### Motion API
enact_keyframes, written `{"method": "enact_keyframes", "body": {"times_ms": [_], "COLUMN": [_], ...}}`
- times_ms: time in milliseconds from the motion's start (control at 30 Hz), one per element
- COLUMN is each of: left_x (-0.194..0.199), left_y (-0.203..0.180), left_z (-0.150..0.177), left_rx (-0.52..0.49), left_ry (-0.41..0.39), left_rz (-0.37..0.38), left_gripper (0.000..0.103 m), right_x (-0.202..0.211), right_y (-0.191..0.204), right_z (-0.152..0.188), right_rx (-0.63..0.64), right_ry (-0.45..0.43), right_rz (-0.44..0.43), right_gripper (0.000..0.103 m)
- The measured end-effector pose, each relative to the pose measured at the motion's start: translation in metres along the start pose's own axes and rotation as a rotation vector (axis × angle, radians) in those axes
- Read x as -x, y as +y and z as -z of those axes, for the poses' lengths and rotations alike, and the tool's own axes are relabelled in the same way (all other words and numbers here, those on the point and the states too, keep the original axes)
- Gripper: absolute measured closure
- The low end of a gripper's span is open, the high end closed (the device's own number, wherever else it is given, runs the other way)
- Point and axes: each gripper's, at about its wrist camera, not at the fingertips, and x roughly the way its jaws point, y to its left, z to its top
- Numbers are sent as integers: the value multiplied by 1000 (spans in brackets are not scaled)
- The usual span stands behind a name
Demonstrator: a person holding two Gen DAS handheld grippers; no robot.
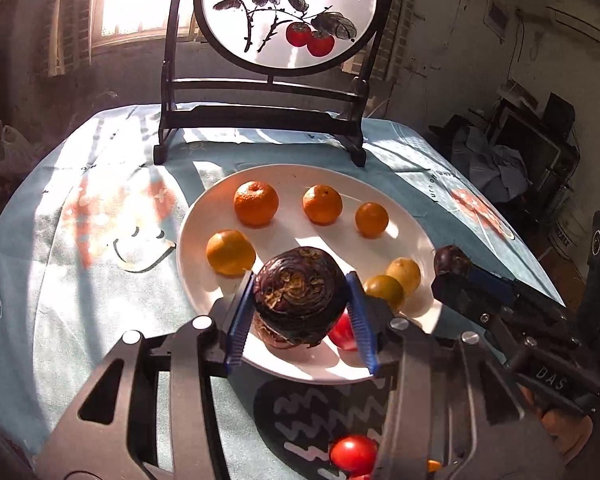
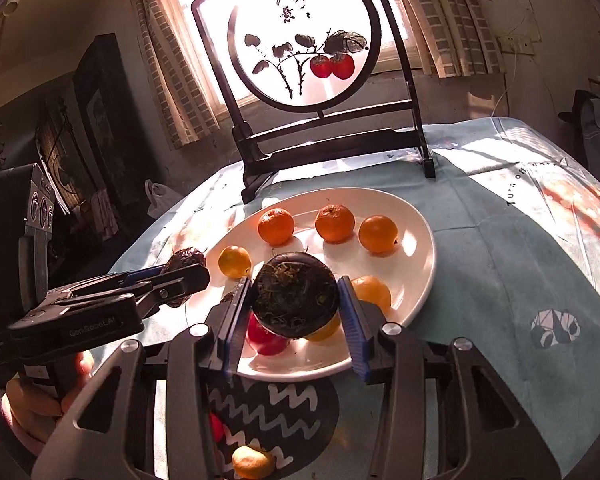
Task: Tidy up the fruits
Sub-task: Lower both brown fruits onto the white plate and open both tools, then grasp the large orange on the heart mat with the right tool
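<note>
Sunlit pale-blue printed cloth (image 1: pixel 100 248) covers the table in the left wrist view, with a black wooden stand holding a round translucent panel painted with red persimmons (image 1: pixel 288 12) at its far edge. On the cloth sits a smooth white oval ceramic plate (image 1: pixel 196 264). Three dimpled orange mandarins (image 1: pixel 256 203) line the plate's far rim, a yellower one (image 1: pixel 230 252) lies by its left rim, and two small yellow-green round fruits (image 1: pixel 396 280) touch each other near the right rim. The left gripper (image 1: pixel 300 308) has its ribbed blue pads closed narrowly on a dark purple, flattened round fruit with dry fibrous tufts (image 1: pixel 300 296), held above the plate's near part. A glossy red fruit (image 1: pixel 344 334) peeks out beneath it. At the plate's right rim the right gripper (image 1: pixel 454 266) pinches a second dark purple bulb (image 1: pixel 451 259). Another red fruit (image 1: pixel 354 454) lies on a dark zigzag-patterned round mat (image 1: pixel 300 412) at the near edge.

From the right wrist view, the right gripper (image 2: pixel 296 300) clamps its rough, rooty dark bulb (image 2: pixel 295 294) between blue ribbed pads over the plate's (image 2: pixel 420 276) near half. The left gripper (image 2: pixel 188 272), beside the plate's left rim, grips its own dark fruit (image 2: pixel 186 259). A small orange mandarin (image 2: pixel 252 462) rests on the mat (image 2: pixel 276 412).
</note>
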Motion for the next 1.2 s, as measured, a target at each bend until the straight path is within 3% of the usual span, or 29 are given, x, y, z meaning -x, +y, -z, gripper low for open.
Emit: {"method": "enact_keyframes", "body": {"times_ms": [100,133,167,200,400,500,733,967,1200], "left_x": [-14,-16,-15,-12,30,41,45,58,62], "left_y": [7,8,11,13,12,10,12,29,45], "left_z": [-3,-3,-3,-2,3,13,40,49,56], "left_rx": [7,13,22,32,43,40,36,85,165], "left_ry": [17,19,13,-3,-98,-110,-32,-21,-5], "left_rz": [-23,-33,-48,-67,-103,-140,-168,-192,-196], "left_gripper": [57,51,39,16,6,6,6,6,6], "right_x": [-17,-21,-23,-23,2,6,21,45,42], "right_y": [-4,-5,-5,-4,-1,5,28,42,47], "right_z": [-7,-9,-10,-11,-10,-3,29,65,92], "right_rx": [1,0,-3,-5,-12,-14,20,83,85], "right_ry": [18,26,31,33,-1,32,143,253,385], "right_rz": [-6,-12,-17,-14,-61,-91,-173,-155,-163], "right_gripper": [59,58,52,52,52,51,51,51,51]}}
